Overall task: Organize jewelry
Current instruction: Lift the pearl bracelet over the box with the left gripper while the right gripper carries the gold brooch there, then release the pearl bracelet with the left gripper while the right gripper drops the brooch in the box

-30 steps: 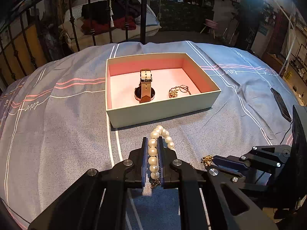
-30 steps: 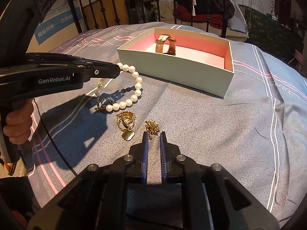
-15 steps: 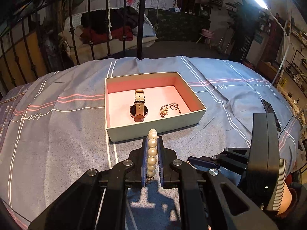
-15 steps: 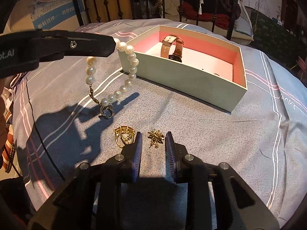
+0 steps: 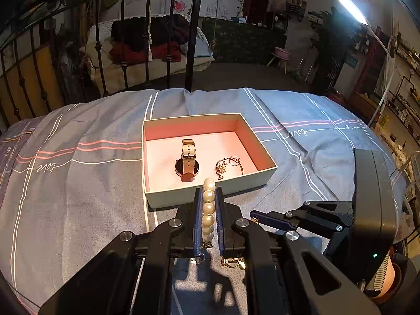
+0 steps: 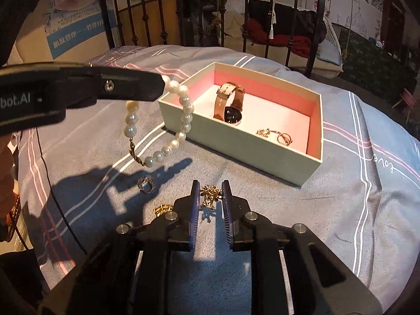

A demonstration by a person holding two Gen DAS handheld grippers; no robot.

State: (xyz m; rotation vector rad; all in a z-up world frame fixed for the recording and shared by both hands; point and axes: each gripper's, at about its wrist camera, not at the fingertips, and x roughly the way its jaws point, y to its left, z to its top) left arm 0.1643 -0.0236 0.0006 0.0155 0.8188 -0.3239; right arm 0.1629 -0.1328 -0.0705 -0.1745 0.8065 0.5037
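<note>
My left gripper (image 5: 209, 191) is shut on a pearl bracelet (image 5: 208, 207) and holds it in the air just before the near wall of the open pink-lined box (image 5: 210, 193). In the right wrist view the bracelet (image 6: 181, 131) hangs in a loop from the left gripper (image 6: 157, 89) beside the box (image 6: 236, 144). The box holds a brown-strap watch (image 5: 187, 162) and a gold bracelet (image 5: 228, 165). My right gripper (image 6: 211, 197) is open, its fingers on either side of a small gold leaf-shaped piece (image 6: 210, 194) lying on the bedspread.
A silver ring (image 6: 146, 184) and a gold ring (image 6: 162, 208) lie on the grey striped bedspread (image 6: 341, 197) left of my right gripper. A black iron bed frame (image 5: 194, 39) stands behind the bed. The right gripper shows in the left wrist view (image 5: 273, 220).
My left gripper has lifted the pearl bracelet off the bedspread and carried it toward the box. My right gripper has opened and moved forward around the gold leaf piece.
</note>
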